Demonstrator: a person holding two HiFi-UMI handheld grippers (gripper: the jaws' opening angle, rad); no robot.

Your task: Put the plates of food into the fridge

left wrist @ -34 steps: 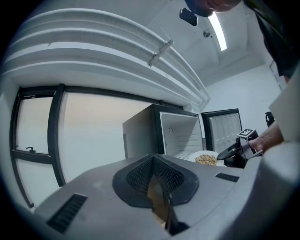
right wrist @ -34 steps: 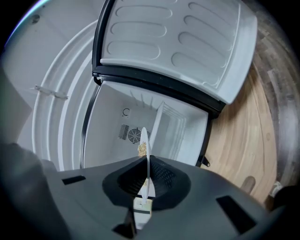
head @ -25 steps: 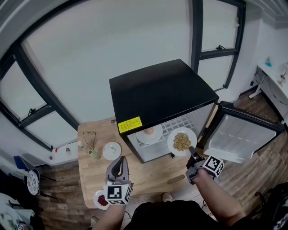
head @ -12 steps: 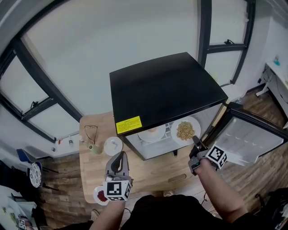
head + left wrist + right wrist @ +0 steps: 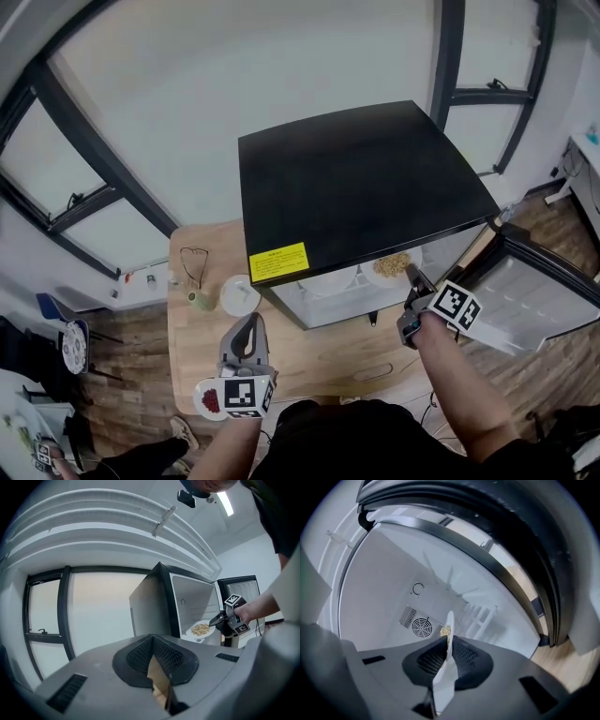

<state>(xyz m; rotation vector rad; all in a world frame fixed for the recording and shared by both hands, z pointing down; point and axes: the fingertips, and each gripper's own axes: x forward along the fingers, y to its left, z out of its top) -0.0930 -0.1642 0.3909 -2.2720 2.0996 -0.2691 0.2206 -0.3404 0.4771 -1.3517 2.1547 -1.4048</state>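
A black-topped small fridge (image 5: 356, 187) stands on the wooden table (image 5: 309, 361) with its door (image 5: 553, 300) swung open to the right. My right gripper (image 5: 412, 279) is shut on the rim of a white plate of grain (image 5: 392, 265), which is partly inside the fridge, under its top edge. In the right gripper view the plate (image 5: 443, 679) shows edge-on between the pads, before the fridge's white back wall (image 5: 393, 597). A second plate (image 5: 328, 279) sits inside to the left. My left gripper (image 5: 246, 339) hovers over the table's front, shut, nothing in it.
A plate of red food (image 5: 208, 398) lies at the table's front left corner, beside my left gripper's marker cube. A small white dish (image 5: 239, 295), a green item (image 5: 197, 300) and a wire loop (image 5: 190, 264) lie left of the fridge. Windows stand behind.
My right gripper has carried the plate of grain forward, from in front of the fridge opening to partly under its top. The left gripper has stayed where it was.
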